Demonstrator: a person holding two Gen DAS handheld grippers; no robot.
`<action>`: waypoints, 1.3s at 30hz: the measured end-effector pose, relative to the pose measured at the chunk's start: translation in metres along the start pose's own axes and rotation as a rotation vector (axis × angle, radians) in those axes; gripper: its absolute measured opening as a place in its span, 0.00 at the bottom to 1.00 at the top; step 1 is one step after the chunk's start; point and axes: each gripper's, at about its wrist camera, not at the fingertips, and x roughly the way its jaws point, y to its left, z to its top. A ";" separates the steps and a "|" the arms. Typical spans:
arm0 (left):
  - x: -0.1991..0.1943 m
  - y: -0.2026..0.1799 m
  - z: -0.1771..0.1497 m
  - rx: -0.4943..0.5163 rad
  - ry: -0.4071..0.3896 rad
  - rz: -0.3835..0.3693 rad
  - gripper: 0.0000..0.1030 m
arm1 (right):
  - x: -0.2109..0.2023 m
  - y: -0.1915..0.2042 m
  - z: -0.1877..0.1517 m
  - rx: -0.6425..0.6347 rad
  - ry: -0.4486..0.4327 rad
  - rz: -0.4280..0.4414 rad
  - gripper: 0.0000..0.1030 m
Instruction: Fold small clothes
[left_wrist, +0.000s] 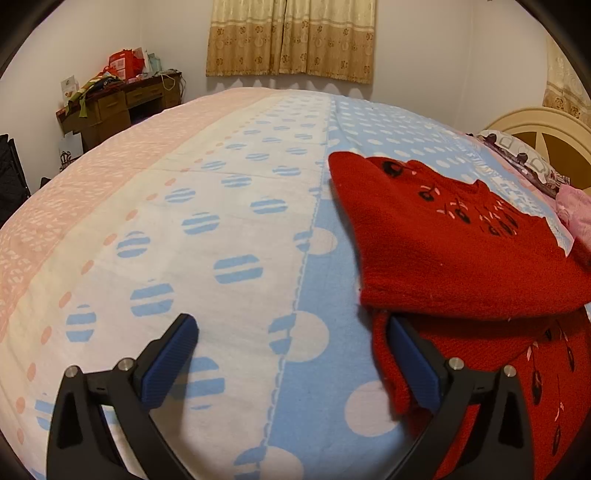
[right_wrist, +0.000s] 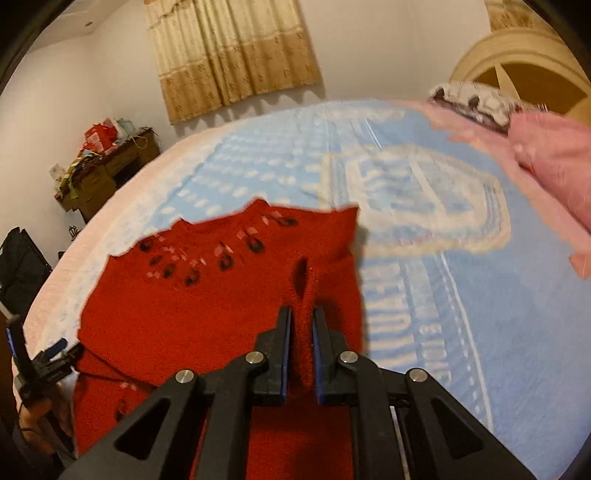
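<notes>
From the left wrist view we see our left gripper (left_wrist: 291, 354) with its blue-padded jaws spread as wide as they go, nothing pinched between them; one pad hangs over the pale blue-and-white spotted bedspread (left_wrist: 221, 229), the other lies against the edge of the red knitted child's sweater with dark embroidered motifs (left_wrist: 461, 258). The sweater lies on the bed to the right of that gripper, an upper layer already doubled over a lower one, so we judge the left side is let go with the fold lying in place. Beyond are a cluttered brown wooden desk (left_wrist: 122, 103) and beige patterned curtains (left_wrist: 291, 37). From the right wrist view, blurred, our right gripper (right_wrist: 303, 332) is clamped tight on a raised pinch of the red sweater's fabric, the ridge standing between the pads. We take this hold as the means to carry that side across. The left gripper shows small at the far left edge beside the sweater's edge. A pink garment (right_wrist: 554, 166) lies well apart near the cream headboard (right_wrist: 517, 55).
</notes>
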 end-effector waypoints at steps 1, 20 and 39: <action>0.000 0.000 0.000 -0.001 0.000 -0.001 1.00 | 0.003 -0.005 -0.003 0.013 0.010 -0.005 0.09; -0.046 -0.009 0.003 0.055 -0.144 0.086 1.00 | 0.002 0.027 0.003 -0.068 0.023 0.060 0.23; -0.004 -0.020 0.011 0.112 -0.041 0.122 1.00 | 0.040 0.037 -0.004 -0.135 0.126 -0.003 0.23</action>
